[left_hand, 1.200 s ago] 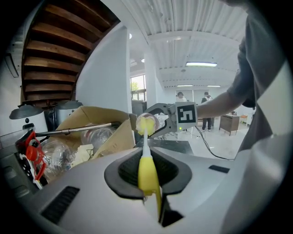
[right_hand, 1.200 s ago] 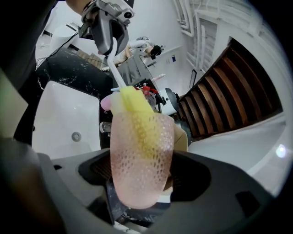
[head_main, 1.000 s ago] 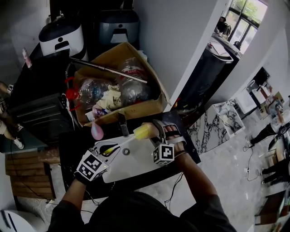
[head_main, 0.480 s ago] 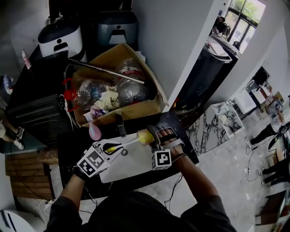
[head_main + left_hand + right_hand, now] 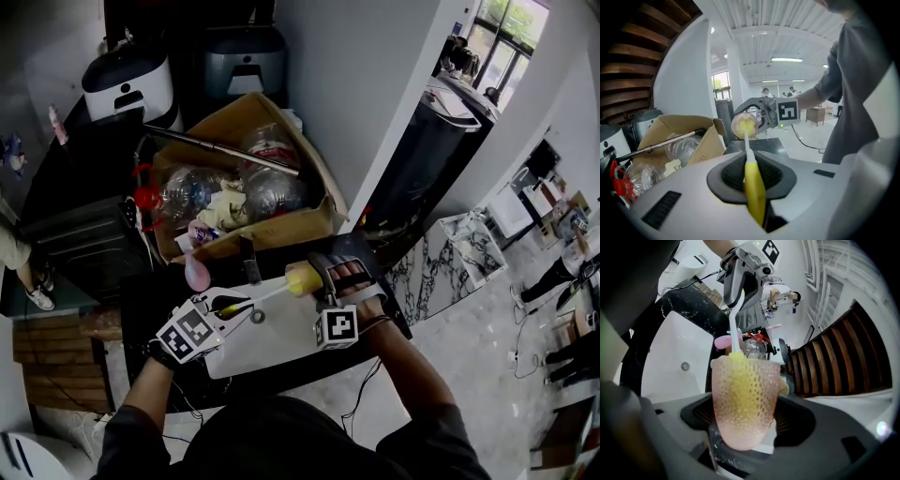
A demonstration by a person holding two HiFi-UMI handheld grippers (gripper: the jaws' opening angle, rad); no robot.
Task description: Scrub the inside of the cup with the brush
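Left gripper (image 5: 753,177) clamps the brush (image 5: 747,145) by its yellow handle; right gripper (image 5: 745,423) squeezes the pink cup (image 5: 745,397) above the white basin (image 5: 281,339), bristles inside. Scrubbing well likely means twisting the brush against the walls, cup held steady.

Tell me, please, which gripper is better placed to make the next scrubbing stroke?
Left. The left gripper is shut on the brush by its handle, and the brush head sits inside the cup. The right gripper is shut on the cup, so it should probably just steady it.
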